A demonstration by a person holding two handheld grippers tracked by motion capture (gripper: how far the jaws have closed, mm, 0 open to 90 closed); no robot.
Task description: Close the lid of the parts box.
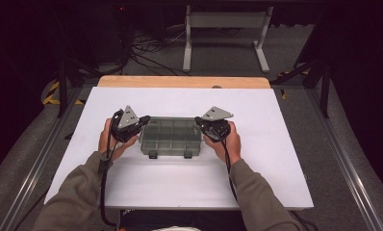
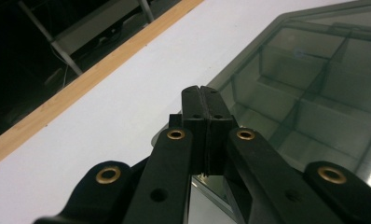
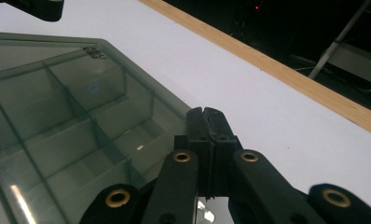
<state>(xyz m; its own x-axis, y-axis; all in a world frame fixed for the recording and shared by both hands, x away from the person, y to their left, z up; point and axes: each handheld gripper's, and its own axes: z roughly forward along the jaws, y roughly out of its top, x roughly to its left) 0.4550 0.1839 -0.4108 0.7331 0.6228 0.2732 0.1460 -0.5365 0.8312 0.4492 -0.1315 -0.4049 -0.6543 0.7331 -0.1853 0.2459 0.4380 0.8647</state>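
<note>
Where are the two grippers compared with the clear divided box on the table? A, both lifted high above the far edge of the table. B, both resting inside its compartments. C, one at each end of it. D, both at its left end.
C: in the high view the left gripper sits at the left end of the box and the right gripper at its right end, fingers closed together.

A see-through grey plastic organizer box with divided compartments (image 1: 171, 137) is parked mid-way on the white-topped desk with a wooden far edge (image 1: 180, 187). It's flanked by the left black tongs (image 1: 142, 121) and the right black tongs (image 1: 199, 121), each placed right at a far corner, jaws pressed together.
</note>
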